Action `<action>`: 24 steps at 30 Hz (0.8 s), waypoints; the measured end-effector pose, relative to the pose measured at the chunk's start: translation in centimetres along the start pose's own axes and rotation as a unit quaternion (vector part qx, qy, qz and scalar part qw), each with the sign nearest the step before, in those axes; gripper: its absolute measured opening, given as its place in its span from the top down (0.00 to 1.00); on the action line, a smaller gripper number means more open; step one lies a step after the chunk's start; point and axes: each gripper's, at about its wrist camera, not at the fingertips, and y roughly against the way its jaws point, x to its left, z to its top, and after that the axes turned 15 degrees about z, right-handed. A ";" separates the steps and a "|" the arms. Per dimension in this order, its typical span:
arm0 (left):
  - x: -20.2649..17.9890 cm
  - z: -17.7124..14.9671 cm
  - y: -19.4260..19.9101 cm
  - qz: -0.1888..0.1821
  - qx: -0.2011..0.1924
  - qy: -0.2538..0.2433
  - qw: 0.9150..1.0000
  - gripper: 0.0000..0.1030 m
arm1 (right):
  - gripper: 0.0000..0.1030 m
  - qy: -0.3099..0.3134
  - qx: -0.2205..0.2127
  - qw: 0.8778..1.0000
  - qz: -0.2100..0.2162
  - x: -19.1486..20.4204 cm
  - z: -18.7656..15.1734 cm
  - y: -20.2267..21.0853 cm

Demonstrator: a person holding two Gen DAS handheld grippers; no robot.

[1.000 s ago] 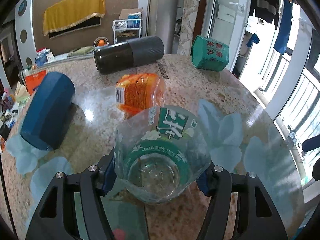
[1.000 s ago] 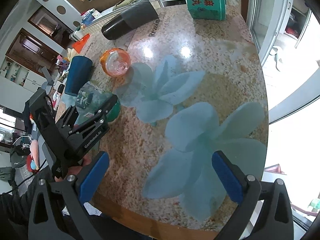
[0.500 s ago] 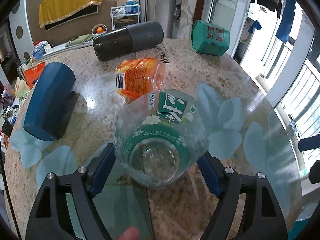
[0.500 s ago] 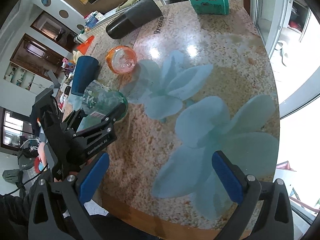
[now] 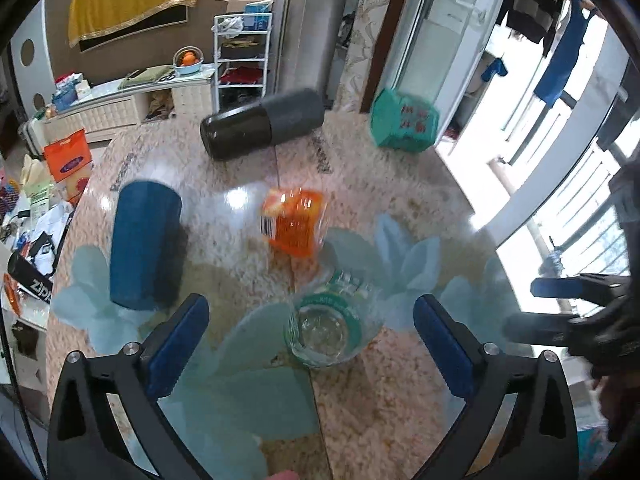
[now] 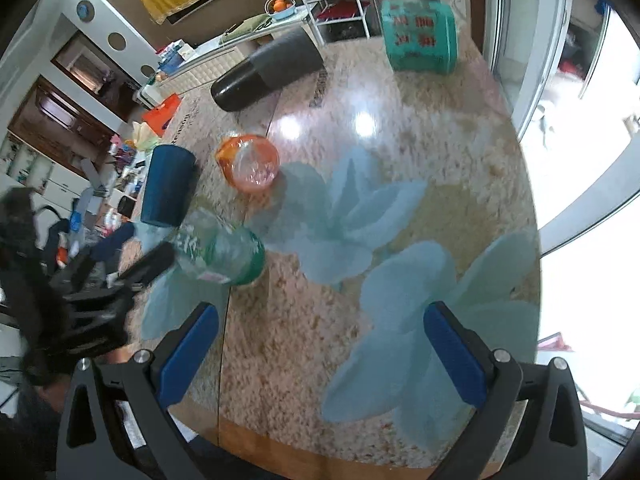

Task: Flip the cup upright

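Note:
A clear plastic cup with a green label (image 5: 330, 322) stands upright on the table, mouth up, between and just beyond my open left gripper (image 5: 310, 334), which no longer touches it. In the right wrist view the same cup (image 6: 224, 252) stands left of centre. My right gripper (image 6: 320, 354) is open and empty over the table's near edge. An orange plastic cup (image 5: 294, 220) lies on its side beyond the clear cup. A dark blue cup (image 5: 144, 246) lies on its side at the left.
A black and grey flask (image 5: 262, 128) lies on its side at the back. A teal box (image 5: 402, 124) sits at the back right. The round stone table (image 5: 400, 200) has pale blue flower patterns; its edge curves along the right.
My left gripper opened, let go of the clear cup and pulled back and up. The cup now stands free on the table. The right gripper shifted slightly.

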 end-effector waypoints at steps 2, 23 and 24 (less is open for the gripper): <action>1.0 1.1 0.7 -0.019 0.012 0.003 1.000 0.00 | 0.00 0.008 -0.002 0.999 -0.031 1.0 0.6 0.2; 5.4 5.2 4.2 -0.042 0.087 -0.084 0.992 0.00 | 0.00 -0.030 -0.087 0.987 -0.129 9.0 0.6 1.0; 5.5 5.2 4.4 -0.045 0.085 -0.086 0.992 0.00 | 0.00 -0.033 -0.091 0.987 -0.132 9.3 0.4 1.1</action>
